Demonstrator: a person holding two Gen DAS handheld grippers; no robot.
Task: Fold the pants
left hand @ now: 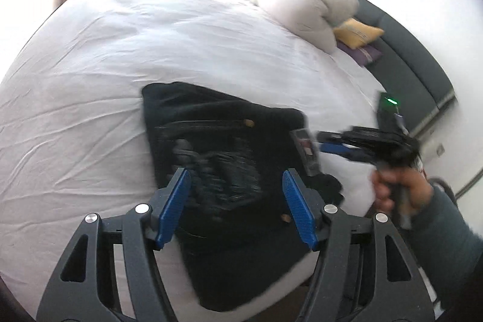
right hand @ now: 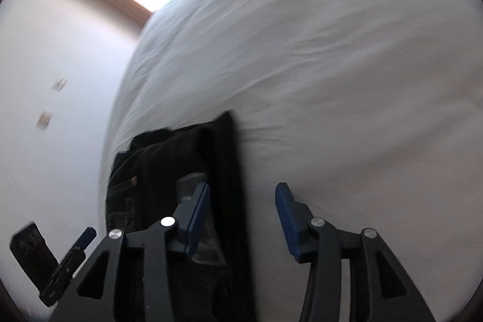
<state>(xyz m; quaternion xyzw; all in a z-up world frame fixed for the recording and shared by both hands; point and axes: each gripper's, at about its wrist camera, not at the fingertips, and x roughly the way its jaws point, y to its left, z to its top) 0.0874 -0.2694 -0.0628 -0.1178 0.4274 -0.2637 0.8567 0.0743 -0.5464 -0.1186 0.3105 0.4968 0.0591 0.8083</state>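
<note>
Left wrist view: dark pants [left hand: 223, 159] folded on bed [left hand: 90, 65]; left gripper [left hand: 237, 204] and right gripper [right hand: 243, 219] gape empty; judged next: square the edges gently

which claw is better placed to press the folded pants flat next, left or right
Probably left. The left claw hangs open with the folded pants centred between its fingers; the right claw is open over their edge, half over the white bedsheet.

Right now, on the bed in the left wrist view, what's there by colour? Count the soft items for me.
Black: 1, the folded pants
Beige: 1, the big pillow
Yellow: 1, the small cushion
Purple: 1, the cushion under it
Total: 4
</note>
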